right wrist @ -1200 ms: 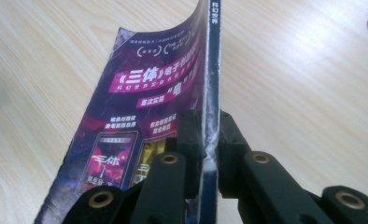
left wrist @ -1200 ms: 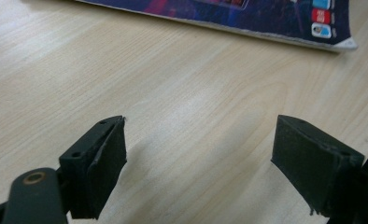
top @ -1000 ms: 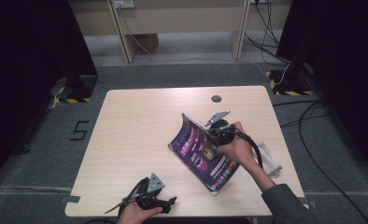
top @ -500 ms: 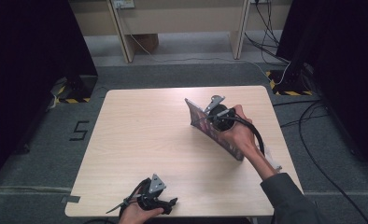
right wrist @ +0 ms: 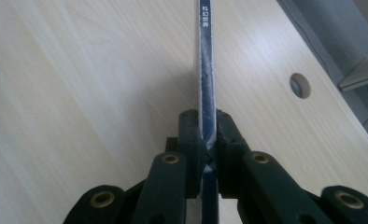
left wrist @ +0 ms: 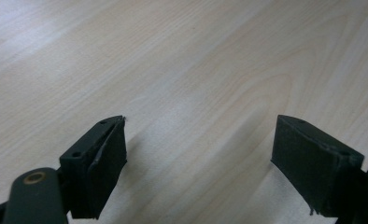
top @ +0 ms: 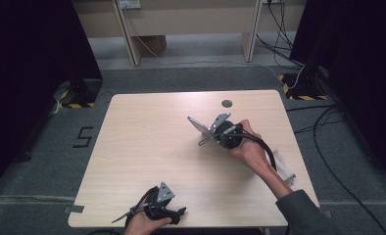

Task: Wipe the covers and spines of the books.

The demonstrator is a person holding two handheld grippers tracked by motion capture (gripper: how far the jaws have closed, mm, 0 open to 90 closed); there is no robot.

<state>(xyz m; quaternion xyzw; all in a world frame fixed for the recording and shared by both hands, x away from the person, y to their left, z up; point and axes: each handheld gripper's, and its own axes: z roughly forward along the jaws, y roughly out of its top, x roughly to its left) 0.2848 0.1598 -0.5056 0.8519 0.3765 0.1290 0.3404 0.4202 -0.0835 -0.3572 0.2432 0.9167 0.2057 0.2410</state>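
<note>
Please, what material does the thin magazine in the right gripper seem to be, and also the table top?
Magazine: probably glossy paper; a thin printed spine with a pale, slightly worn edge, pinched in the right gripper. Table top: light wood or wood-look laminate, matt with soft sheen; grain lines show, and a round cable hole.

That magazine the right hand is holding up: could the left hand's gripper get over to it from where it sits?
Probably yes. The left gripper sits open at the table's near edge, and only bare table lies between it and the magazine, pinched by the right gripper. It would need a long reach across.
</note>
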